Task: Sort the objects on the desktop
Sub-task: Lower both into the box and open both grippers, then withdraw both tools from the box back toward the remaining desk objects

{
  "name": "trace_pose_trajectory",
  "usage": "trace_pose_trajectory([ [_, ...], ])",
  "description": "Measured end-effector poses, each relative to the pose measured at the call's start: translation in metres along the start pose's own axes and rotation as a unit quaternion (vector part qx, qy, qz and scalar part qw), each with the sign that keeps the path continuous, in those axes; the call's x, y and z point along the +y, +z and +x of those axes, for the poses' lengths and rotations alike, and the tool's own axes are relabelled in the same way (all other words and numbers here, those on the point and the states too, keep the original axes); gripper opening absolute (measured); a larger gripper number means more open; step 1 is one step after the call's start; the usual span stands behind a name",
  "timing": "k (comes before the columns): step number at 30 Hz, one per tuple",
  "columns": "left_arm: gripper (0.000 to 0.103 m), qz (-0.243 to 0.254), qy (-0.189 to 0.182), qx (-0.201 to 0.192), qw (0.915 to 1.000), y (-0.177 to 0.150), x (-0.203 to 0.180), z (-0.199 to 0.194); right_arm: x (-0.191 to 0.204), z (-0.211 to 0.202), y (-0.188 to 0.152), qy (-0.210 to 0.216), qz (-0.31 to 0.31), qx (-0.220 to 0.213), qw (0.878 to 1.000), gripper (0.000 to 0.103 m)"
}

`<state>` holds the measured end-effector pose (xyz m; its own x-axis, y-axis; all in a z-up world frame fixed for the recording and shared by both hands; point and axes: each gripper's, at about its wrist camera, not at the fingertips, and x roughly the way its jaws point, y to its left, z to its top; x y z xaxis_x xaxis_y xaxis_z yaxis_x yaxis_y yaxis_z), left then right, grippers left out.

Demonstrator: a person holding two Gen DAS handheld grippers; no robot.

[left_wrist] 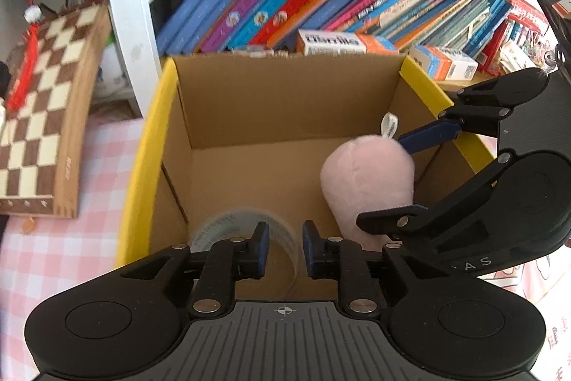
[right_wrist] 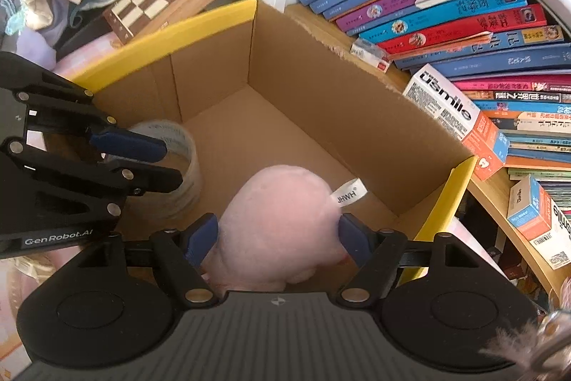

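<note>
The cardboard box [left_wrist: 285, 102] at the centre is matt brown corrugated paperboard, its rim flaps faced in smooth yellow; inside it, the pink plush toy [right_wrist: 282, 220] is soft, fuzzy cloth with a white woven label, and the tape roll [right_wrist: 178, 145] is glossy clear plastic. At upper left the chessboard [left_wrist: 39, 116] is smooth varnished wood. The grippers are matt black plastic with blue pads [right_wrist: 203, 238] and bright metal pins.

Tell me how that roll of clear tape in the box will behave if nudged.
The tape roll looks like a thin hollow ring, so probably light. It appears to stand on edge on the cardboard box floor, so it may roll or tip.
</note>
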<state>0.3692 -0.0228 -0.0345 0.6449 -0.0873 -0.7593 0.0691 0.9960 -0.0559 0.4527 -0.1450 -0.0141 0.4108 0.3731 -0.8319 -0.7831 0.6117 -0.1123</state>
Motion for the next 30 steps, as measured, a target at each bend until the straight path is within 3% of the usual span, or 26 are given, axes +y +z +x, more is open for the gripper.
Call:
trace_pose_trajectory([
  [11, 0.025, -0.017, -0.002, -0.080, 0.9967, 0.002, 0.002, -0.049, 0.013, -0.043, 0.003, -0.031, 0.018, -0.044, 0.998, 0.083],
  [17, 0.059, -0.034, -0.006, -0.145, 0.9888, -0.006, 0.003, -0.089, 0.029, -0.081, -0.002, -0.055, 0.035, -0.081, 0.995, 0.086],
  [24, 0.081, -0.025, -0.012, -0.207, 0.9780, -0.019, 0.003, -0.139, 0.053, -0.130, -0.014, -0.075, 0.070, -0.127, 0.987, 0.086],
  [30, 0.093, 0.023, -0.014, -0.229, 0.9730, -0.040, -0.001, -0.176, 0.071, -0.173, -0.033, -0.093, 0.120, -0.165, 0.974, 0.090],
])
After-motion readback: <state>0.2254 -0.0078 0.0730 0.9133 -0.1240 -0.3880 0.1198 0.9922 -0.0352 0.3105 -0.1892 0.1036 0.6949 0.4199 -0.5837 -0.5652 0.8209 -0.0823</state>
